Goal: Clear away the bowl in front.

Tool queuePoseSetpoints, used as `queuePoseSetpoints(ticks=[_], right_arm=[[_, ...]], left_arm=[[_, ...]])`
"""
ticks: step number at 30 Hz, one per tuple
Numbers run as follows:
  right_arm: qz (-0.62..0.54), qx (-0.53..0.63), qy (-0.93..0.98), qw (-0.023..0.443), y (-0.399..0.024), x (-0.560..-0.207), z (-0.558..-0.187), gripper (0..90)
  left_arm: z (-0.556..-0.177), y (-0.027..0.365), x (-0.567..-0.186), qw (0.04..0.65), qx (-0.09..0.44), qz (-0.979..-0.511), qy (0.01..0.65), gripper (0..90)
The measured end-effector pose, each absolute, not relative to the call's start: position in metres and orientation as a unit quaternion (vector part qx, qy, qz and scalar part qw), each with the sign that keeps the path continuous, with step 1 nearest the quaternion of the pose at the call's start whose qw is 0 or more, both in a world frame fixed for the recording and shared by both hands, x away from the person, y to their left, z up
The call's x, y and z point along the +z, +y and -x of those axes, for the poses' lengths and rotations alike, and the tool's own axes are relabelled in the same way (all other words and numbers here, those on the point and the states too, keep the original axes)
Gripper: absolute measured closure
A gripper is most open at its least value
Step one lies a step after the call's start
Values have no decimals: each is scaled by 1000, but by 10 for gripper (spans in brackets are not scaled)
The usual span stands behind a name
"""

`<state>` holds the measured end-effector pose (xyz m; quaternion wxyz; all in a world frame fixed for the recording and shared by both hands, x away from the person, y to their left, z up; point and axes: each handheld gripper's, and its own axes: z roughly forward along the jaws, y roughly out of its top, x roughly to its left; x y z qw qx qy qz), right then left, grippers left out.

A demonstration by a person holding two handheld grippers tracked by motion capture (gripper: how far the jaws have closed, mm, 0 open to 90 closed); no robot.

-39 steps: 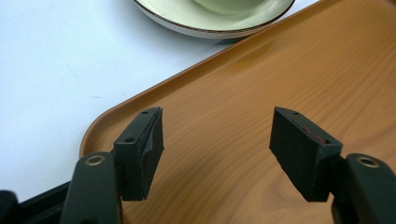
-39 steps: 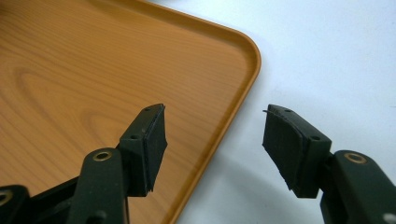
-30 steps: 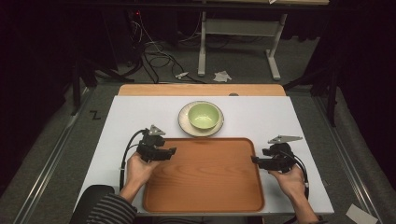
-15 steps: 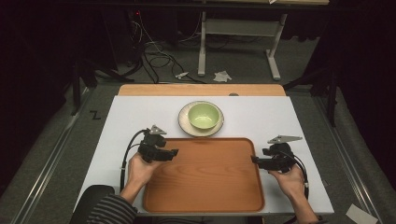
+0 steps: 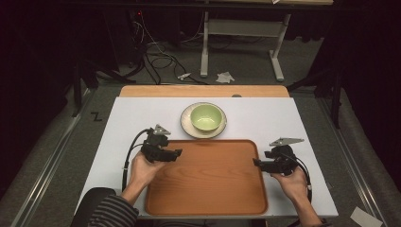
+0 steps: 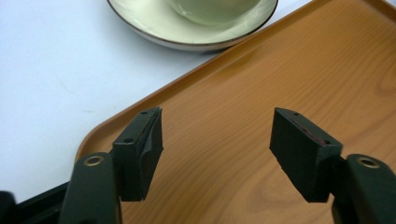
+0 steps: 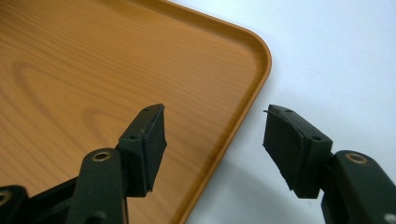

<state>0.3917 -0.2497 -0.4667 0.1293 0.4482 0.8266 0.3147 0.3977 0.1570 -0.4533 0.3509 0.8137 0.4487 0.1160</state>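
While both grippers sit low at the tray (image 5: pixel 208 179), neither grasps anything. At the tray's left side, the left gripper (image 5: pixel 176 153) has its 2 jaws spread wide apart, released, with bare wood grain between them. In the left gripper view its fingers (image 6: pixel 144 149) hang over the tray's corner, the rim curving just behind the near finger. Beyond the fingertips, past the far rim, a plate (image 6: pixel 154 28) rests on the white table (image 6: pixel 56 70), carrying a pale green bowl (image 6: pixel 210 9). From the high view the plate (image 5: pixel 187 124) sits just beyond the tray's far edge, nearly touching it, ahead of the left fingers and to their right.

At the tray's right edge, the right gripper (image 5: pixel 257 163) is likewise released, jaws well apart. In the right gripper view its fingers (image 7: pixel 147 144) straddle the rim: 1 finger lies over the wood, the other over the white table (image 7: pixel 336 60), with the tray's rounded corner (image 7: pixel 261 46) ahead of them.
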Motion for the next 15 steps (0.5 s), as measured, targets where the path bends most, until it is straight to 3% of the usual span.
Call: queuePoseSetpoints(ticks=[15], right_arm=[[-448, 309, 829, 128, -247, -468, -392, 404]], left_arm=[[-411, 159, -417, 372, 116, -814, 432, 366]])
